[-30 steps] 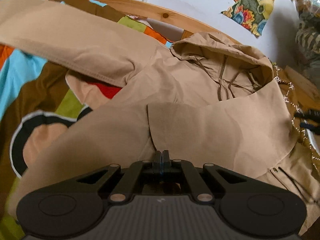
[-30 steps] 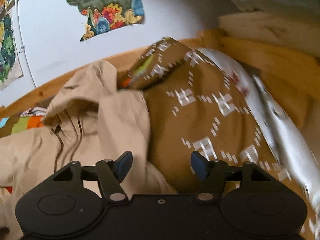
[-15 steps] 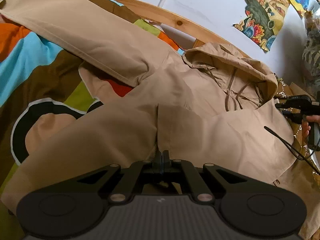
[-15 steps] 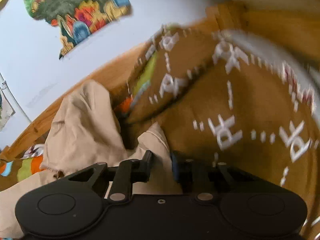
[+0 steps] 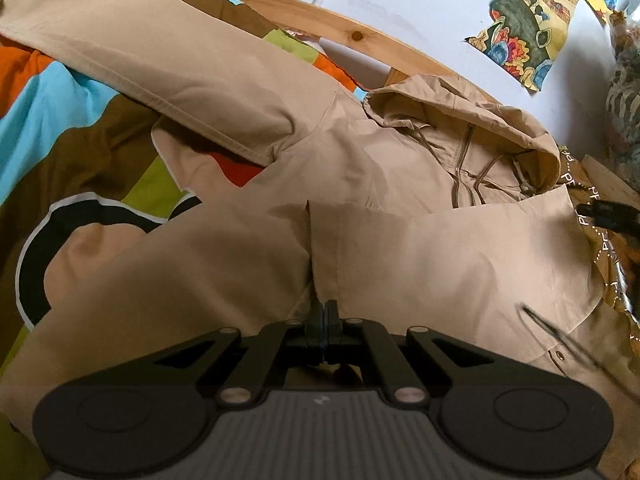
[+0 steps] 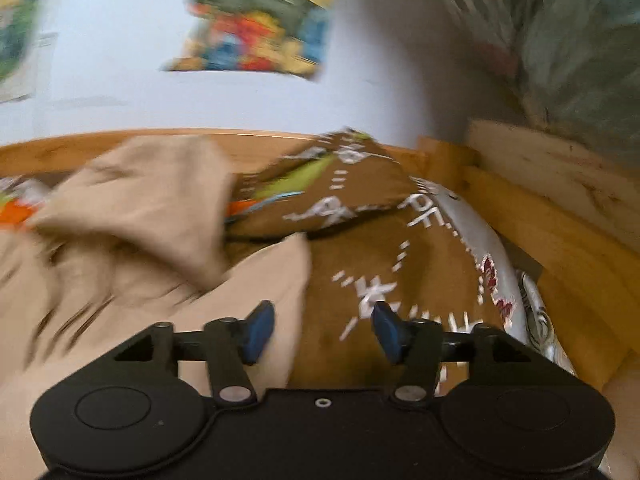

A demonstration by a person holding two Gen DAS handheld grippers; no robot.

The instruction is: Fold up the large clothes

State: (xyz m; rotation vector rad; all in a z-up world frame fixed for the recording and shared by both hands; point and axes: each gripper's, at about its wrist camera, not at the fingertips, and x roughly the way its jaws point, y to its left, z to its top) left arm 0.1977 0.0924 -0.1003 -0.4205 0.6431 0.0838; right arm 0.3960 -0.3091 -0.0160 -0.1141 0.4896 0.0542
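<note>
A large tan hooded jacket lies spread on a bed, its hood toward the wooden headboard and one sleeve stretched to the far left. My left gripper is shut on a folded-over edge of the jacket, which rises as a crease straight ahead of the jaws. In the blurred right wrist view, my right gripper is open, with nothing between its blue fingertips. It hovers over the jacket's edge and a brown patterned blanket.
A colourful bedcover lies under the jacket. A wooden bed frame runs along the white wall, which carries bright posters. Wooden boards and a silvery cloth sit at the right. The other gripper's black tip shows at far right.
My right gripper, nearly closed at the jacket's edge half a second ago, has opened and drawn back. My left gripper stays shut on the jacket and has shifted slightly.
</note>
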